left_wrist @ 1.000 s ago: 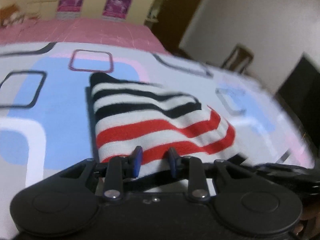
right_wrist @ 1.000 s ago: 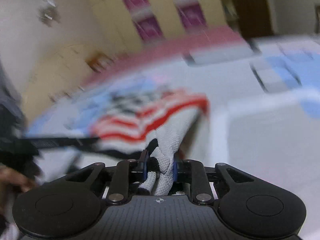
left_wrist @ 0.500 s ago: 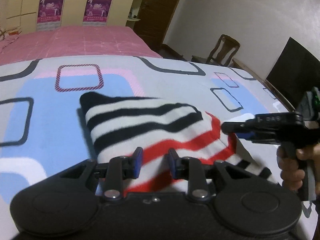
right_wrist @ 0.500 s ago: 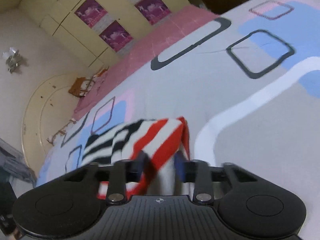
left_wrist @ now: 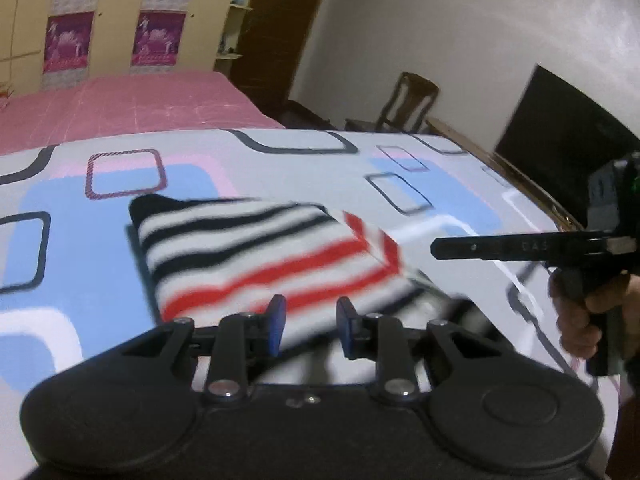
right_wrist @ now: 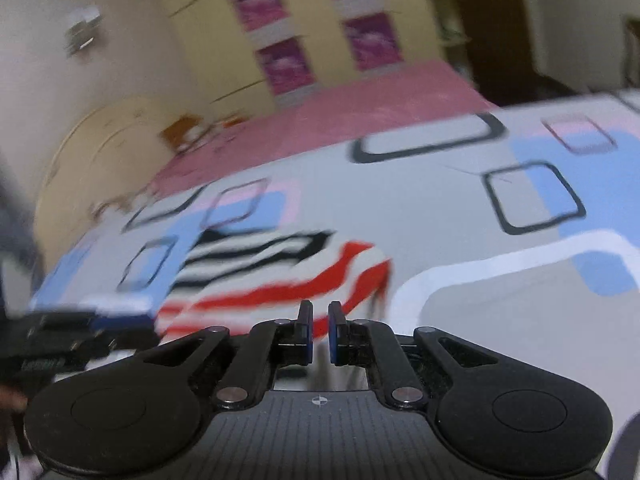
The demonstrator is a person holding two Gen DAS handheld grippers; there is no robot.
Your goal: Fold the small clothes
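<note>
The striped garment (left_wrist: 256, 264) lies on the bed (left_wrist: 280, 168), on the sheet with blue, pink and grey squares, and it already has the form of a compact folded packet: the black and white stripes are on the far part, the red and white stripes on the near part, and one layer sits over another. In the left wrist view a corner with red stripes at the right side stands a little up and is blurred, so I cannot tell if it lies flat. The left gripper (left_wrist: 308, 326) hangs just over the near edge of the garment; its jaws are parted and there is no cloth between them. The right gripper (right_wrist: 319, 332) is near the red striped edge; its jaws are drawn close together with only a narrow gap, and nothing is held in that gap. From the left wrist view the right gripper (left_wrist: 520, 246) shows beside the garment, apart from it, with the person's hand (left_wrist: 576, 312) on its handle. I judge that the main folds are done and both tools have let the cloth go. What remains, as far as the pictures show, is perhaps to press the raised corner flat or to make one more fold; no other clothes show on the bed.
</note>
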